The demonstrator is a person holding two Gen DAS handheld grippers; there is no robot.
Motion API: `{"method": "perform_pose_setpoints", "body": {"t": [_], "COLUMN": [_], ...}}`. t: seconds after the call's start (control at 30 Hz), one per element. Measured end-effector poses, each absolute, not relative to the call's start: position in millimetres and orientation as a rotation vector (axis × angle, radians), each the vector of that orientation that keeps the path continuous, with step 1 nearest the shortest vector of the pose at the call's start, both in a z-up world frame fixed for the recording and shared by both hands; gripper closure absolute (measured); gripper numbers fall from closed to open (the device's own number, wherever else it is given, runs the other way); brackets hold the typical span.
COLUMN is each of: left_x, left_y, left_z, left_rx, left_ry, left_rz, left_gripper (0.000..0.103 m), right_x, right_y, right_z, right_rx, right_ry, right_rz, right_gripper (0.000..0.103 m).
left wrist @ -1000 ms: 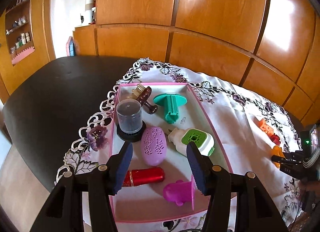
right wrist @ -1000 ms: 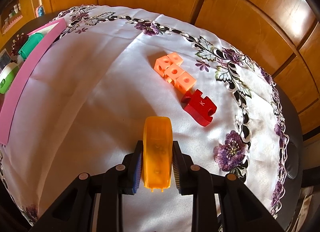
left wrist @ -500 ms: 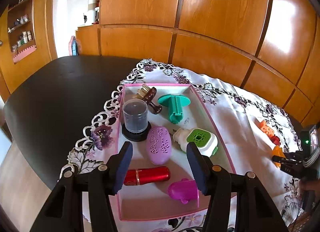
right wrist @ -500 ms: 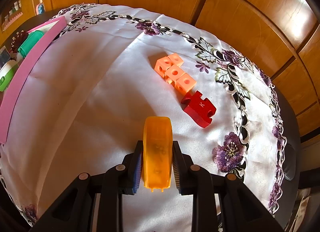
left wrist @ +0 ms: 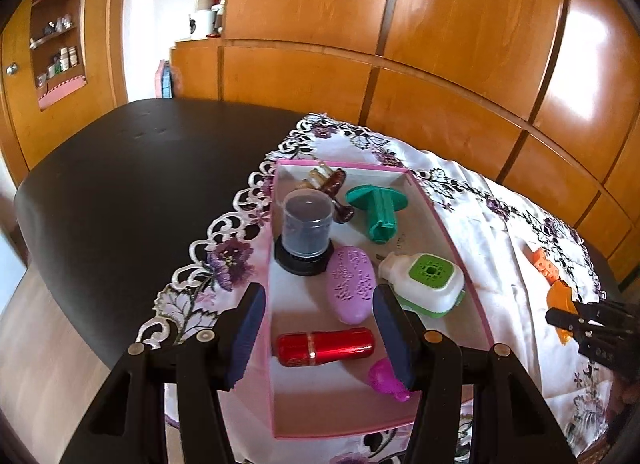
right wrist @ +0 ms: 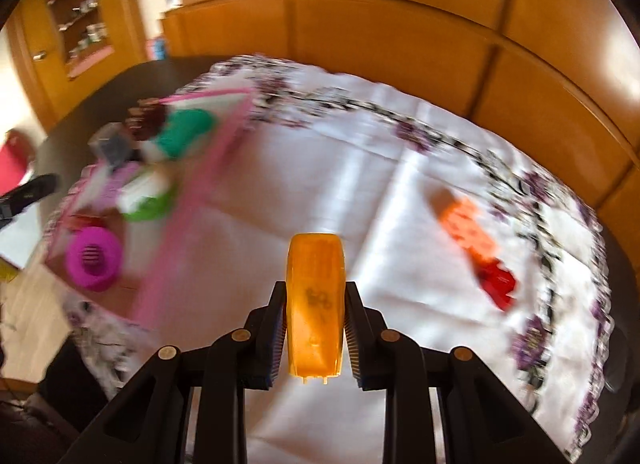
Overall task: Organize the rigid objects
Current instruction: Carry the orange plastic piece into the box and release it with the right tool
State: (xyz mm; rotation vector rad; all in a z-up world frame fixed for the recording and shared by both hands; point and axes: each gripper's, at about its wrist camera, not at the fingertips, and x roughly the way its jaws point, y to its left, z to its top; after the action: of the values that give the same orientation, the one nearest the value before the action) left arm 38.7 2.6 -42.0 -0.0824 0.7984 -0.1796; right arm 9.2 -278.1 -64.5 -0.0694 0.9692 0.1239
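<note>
My right gripper (right wrist: 315,328) is shut on an orange plastic piece (right wrist: 315,296) and holds it above the white cloth; it also shows at the right edge of the left wrist view (left wrist: 562,300). A pink tray (left wrist: 448,224) holds a red tube (left wrist: 325,346), a purple oval (left wrist: 352,284), a green-and-white box (left wrist: 430,278), a teal piece (left wrist: 378,208), a dark jar (left wrist: 306,226) and a magenta piece (left wrist: 384,378). The tray (right wrist: 188,200) lies blurred to the left in the right wrist view. My left gripper (left wrist: 320,334) is open and empty above the tray's near end.
Orange cubes (right wrist: 468,224) and a red puzzle block (right wrist: 498,284) lie on the cloth (right wrist: 340,192) to the right. The dark table (left wrist: 132,168) extends left of the cloth. Wooden wall panels (left wrist: 440,44) stand behind.
My right gripper has lifted and swung left with the orange piece, bringing the tray into its view. My left gripper has drifted slightly back and left over the tray.
</note>
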Motion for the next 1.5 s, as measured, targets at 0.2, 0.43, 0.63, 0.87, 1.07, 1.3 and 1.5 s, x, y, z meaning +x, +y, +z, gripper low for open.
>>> {"method": "perform_pose_setpoints", "body": {"t": [0.2, 0.43, 0.63, 0.87, 1.07, 1.3, 1.5], "left_x": [37.2, 33.4, 31.3, 29.6, 29.7, 28.5, 25.8], "left_y": [19.3, 21.4, 17.0, 8.3, 5.6, 1.5, -2.0], "left_z": [-40.3, -37.6, -36.4, -38.9, -41.5, -41.6, -40.2], "left_rx": [-0.105, -0.102, -0.086, -0.063, -0.057, -0.048, -0.041], "left_ry": [0.787, 0.782, 0.777, 0.783, 0.794, 0.797, 0.796], "left_rz": [-0.145, -0.147, -0.153, -0.168, -0.172, -0.173, -0.176], "left_gripper": [0.046, 0.046, 0.046, 0.046, 0.046, 0.046, 0.046], "right_x": [10.5, 34.6, 68.1, 90.1, 80.4, 59.0, 42.3], "right_y": [-223.5, -162.8, -154.4, -146.6, -140.6, -149.5, -161.7], "right_z": [-53.9, -74.5, -97.3, -111.7, -111.4, -104.3, -92.2], "right_rx": [-0.086, -0.207, -0.203, -0.178, -0.182, -0.134, -0.103], "right_ry": [0.938, 1.035, 1.062, 1.033, 1.039, 1.028, 0.983], "right_rz": [0.301, 0.47, 0.409, 0.341, 0.359, 0.355, 0.325], "right_gripper": [0.077, 0.077, 0.077, 0.077, 0.076, 0.072, 0.071]}}
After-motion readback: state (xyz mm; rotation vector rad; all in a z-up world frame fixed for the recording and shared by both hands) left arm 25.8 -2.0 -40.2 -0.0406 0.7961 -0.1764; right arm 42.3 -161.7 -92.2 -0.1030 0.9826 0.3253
